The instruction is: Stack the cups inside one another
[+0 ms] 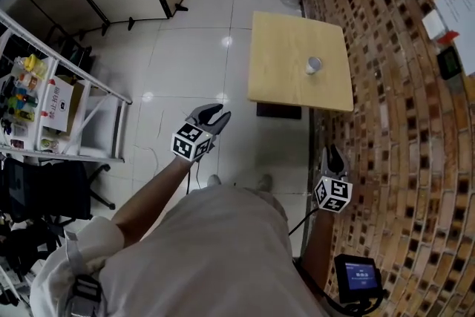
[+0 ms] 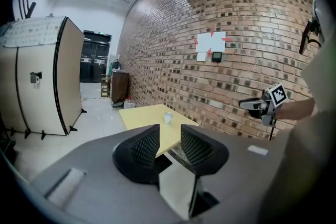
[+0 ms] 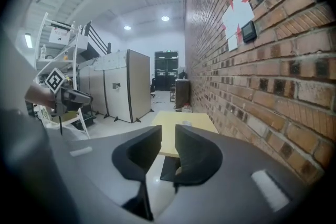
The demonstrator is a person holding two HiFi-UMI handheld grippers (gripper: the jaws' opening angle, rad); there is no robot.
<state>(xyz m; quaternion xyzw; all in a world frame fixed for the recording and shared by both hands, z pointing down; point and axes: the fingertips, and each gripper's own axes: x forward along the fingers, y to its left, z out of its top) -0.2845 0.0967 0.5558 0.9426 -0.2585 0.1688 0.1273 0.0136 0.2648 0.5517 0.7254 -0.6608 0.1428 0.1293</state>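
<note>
With my left tongs (image 1: 211,119) and right tongs (image 1: 332,159) both apart and empty, well short of the bench (image 1: 282,85), a hasty reach could topple the light cup (image 1: 314,65) standing toward its right edge.

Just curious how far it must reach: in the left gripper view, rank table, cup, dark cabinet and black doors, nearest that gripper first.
1. Table, just ahead.
2. Cup, on the table, toward the wall.
3. Dark cabinet, beyond the table.
4. Black doors, far back.
</note>
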